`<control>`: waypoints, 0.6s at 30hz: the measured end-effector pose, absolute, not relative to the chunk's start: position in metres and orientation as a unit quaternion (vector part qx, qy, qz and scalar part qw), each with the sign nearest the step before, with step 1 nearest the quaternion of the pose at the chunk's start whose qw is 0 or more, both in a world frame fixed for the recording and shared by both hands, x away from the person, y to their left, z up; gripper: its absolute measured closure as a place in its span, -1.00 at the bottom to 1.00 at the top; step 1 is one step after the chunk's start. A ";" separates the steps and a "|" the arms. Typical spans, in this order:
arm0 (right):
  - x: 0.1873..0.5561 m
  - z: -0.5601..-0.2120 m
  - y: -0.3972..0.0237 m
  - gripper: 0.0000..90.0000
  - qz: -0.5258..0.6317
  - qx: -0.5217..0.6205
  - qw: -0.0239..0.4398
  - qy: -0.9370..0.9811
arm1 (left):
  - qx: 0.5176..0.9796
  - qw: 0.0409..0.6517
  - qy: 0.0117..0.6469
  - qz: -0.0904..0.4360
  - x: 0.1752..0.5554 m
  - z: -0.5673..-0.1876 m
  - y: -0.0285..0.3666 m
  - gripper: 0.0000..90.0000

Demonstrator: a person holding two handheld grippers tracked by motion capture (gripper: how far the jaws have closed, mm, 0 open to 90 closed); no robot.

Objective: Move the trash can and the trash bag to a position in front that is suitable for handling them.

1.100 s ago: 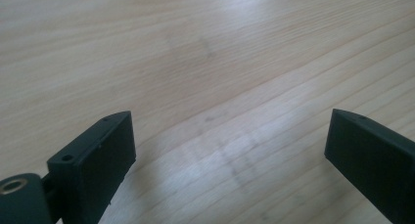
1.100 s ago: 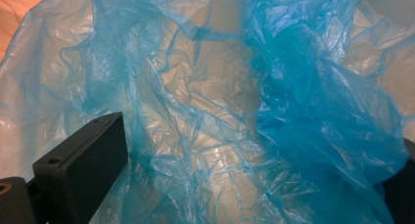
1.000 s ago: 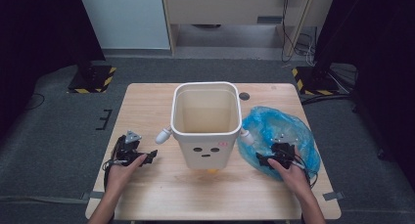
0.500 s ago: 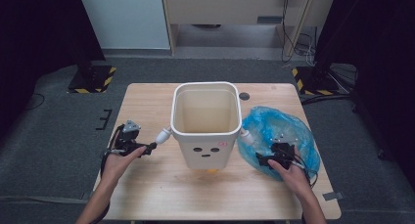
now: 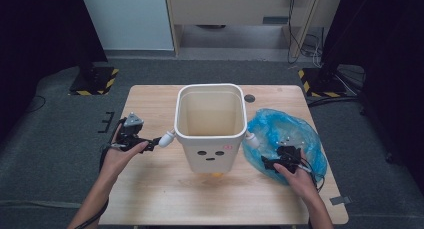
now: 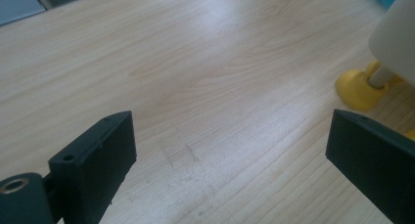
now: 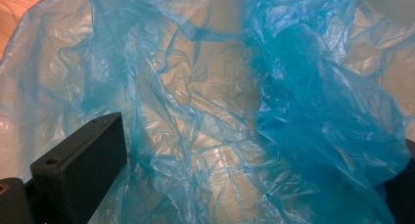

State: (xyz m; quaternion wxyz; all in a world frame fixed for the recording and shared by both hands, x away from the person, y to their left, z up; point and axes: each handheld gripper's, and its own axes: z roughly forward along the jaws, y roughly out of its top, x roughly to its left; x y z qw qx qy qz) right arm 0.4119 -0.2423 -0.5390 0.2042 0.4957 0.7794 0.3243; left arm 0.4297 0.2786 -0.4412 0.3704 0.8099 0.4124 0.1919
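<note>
A white bin (image 5: 211, 139) with a dotted face, stubby side arms and yellow feet stands mid-table. In the left gripper view its wall (image 6: 397, 35) and one yellow foot (image 6: 359, 89) lie at the far right. My left gripper (image 5: 151, 140) is just left of the bin, jaws pointing at it, open (image 6: 235, 155) over bare wood. A crumpled blue plastic bag (image 5: 285, 136) lies right of the bin. My right gripper (image 5: 268, 164) rests on the bag's near side, open (image 7: 242, 175), with loose blue film (image 7: 220, 87) bulging between the jaws.
The wooden table (image 5: 150, 199) has bare wood in front of the bin and along its left side. A small dark disc (image 5: 249, 98) lies near the far edge. Beyond the table are grey floor, stands with striped bases (image 5: 95, 81) and cables.
My left gripper has moved away from the table's front edge and a little toward the bin's side arm. The right gripper has stayed on the bag.
</note>
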 end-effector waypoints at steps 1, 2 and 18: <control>0.412 -0.539 -0.242 -0.97 0.324 0.496 0.204 0.779 | 0.811 0.371 0.410 0.193 0.430 -0.437 0.278 -0.92; 0.412 -0.539 -0.242 -0.97 0.324 0.496 0.204 0.779 | 0.811 0.371 0.408 0.195 0.431 -0.433 0.278 -0.92; 0.412 -0.539 -0.242 -0.97 0.324 0.497 0.205 0.778 | 0.811 0.372 0.404 0.202 0.444 -0.404 0.280 -0.91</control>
